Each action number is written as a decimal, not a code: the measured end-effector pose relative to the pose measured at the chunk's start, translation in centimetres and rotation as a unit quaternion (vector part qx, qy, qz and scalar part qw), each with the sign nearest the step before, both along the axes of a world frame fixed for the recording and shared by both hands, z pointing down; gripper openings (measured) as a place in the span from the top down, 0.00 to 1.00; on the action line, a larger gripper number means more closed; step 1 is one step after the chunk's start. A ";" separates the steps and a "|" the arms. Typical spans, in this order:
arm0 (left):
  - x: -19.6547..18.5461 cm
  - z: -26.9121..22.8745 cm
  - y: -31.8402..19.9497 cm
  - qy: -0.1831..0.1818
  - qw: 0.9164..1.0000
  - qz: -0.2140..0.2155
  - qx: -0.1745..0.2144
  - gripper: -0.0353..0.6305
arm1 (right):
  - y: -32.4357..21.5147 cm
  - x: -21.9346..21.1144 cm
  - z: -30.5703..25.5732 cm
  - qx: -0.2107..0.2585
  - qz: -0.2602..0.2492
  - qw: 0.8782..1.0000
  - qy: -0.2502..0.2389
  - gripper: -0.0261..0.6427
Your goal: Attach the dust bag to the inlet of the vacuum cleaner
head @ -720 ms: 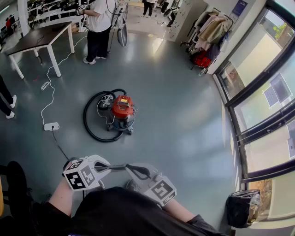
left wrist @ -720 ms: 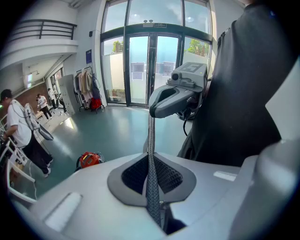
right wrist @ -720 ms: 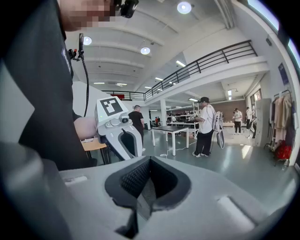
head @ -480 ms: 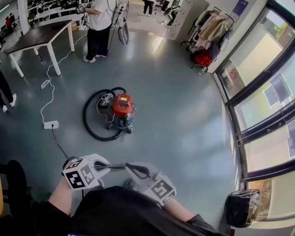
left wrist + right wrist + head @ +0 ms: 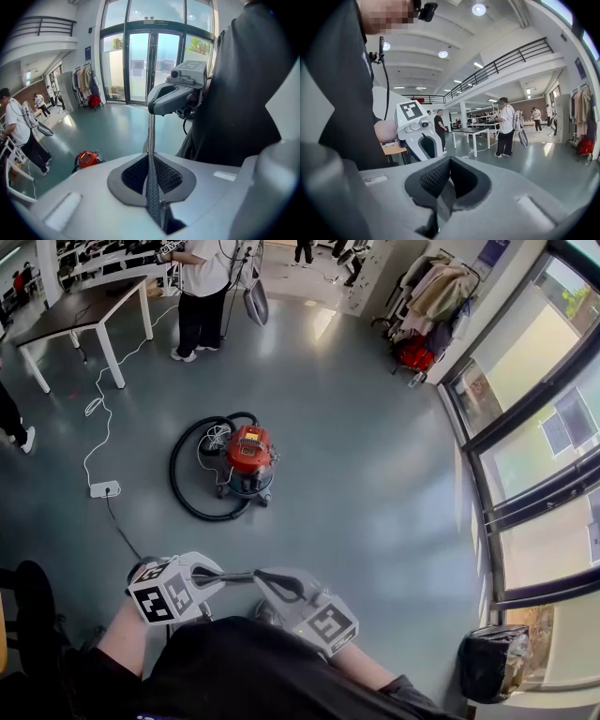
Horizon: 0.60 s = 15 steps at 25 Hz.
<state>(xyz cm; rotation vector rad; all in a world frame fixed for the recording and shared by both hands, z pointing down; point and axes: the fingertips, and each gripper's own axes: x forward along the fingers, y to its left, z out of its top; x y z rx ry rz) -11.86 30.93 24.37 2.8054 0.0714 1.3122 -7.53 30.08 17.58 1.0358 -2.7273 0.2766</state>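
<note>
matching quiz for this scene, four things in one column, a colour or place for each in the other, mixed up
1 vacuum cleaner
2 hose
3 power strip
4 woven strap

A white, on the floor left of the vacuum
B runs between left gripper and right gripper
C red top
D black, looped round the vacuum

Pairs: 1-C, 2-D, 3-A, 4-B

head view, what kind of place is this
Probably a big open indoor hall used as a lab or workspace: a wide grey floor, tall glass windows along one side, a white table with a person standing nearby, and a coat rack.
</note>
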 end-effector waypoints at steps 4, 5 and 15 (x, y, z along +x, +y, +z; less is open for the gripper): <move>1.0 0.4 -0.1 -0.008 1.000 0.004 0.005 0.89 | -0.7 1.6 -0.2 0.006 0.009 1.000 -0.018 0.97; 1.3 0.5 -0.1 -0.010 1.000 0.006 0.007 0.89 | -0.9 2.2 -0.2 0.007 0.013 1.000 -0.022 0.97; 6.2 -0.2 -0.8 -0.021 1.000 0.004 0.015 0.89 | -3.2 10.7 -0.8 0.022 0.041 0.998 -0.029 0.97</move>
